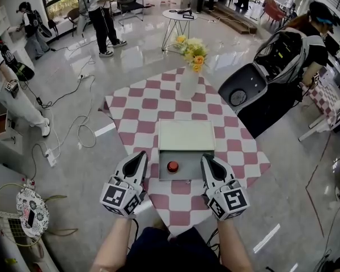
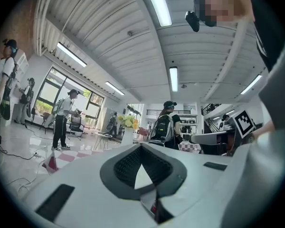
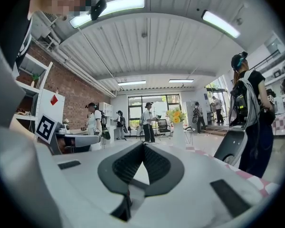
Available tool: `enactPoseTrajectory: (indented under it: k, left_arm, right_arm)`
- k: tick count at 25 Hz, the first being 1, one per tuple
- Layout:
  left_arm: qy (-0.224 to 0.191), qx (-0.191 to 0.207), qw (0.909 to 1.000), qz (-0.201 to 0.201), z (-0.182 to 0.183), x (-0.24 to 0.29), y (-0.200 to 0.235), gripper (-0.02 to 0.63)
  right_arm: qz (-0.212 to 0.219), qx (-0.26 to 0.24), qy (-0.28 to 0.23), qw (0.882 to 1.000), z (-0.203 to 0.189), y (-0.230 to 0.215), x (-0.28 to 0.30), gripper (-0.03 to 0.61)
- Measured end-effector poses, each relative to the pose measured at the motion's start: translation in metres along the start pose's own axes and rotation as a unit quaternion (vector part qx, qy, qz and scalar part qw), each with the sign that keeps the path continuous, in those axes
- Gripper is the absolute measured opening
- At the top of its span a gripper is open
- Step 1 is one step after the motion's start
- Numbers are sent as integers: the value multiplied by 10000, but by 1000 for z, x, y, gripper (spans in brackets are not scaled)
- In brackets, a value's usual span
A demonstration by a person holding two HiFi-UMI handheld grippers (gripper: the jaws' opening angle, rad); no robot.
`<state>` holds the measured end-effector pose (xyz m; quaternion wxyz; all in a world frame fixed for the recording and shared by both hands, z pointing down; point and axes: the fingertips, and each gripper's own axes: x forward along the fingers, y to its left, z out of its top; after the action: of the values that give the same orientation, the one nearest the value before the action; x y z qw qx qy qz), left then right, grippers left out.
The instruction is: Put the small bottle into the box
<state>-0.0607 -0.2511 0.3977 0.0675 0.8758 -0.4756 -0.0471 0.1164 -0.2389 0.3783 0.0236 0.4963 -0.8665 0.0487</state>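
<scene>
The small bottle shows its red cap inside the open box, which lies on the checked table with its pale lid folded back behind it. My left gripper hovers just left of the box, shut and holding nothing. My right gripper hovers just right of the box, also shut and holding nothing. Both point away from me and stand apart from the box. In the left gripper view the gripper has its tips meeting, and so does the gripper in the right gripper view.
A white vase of yellow flowers stands at the table's far side. The checked cloth covers the table. A dark chair and a person with a backpack are at the right. Cables lie on the floor at the left.
</scene>
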Motion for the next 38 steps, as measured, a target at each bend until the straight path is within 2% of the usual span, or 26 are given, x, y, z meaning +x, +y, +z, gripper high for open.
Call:
enactPoseTrajectory:
  k: [20,38]
  left_arm:
    - [-324,19,9992,240,30,-4,20,2]
    - [-354,49,9989,298,28,0,20,2]
  right_arm:
    - [-138,-139,-217,9996,20,-11,1,5]
    - [-47,-134,-245,9996,23,-17,6,3]
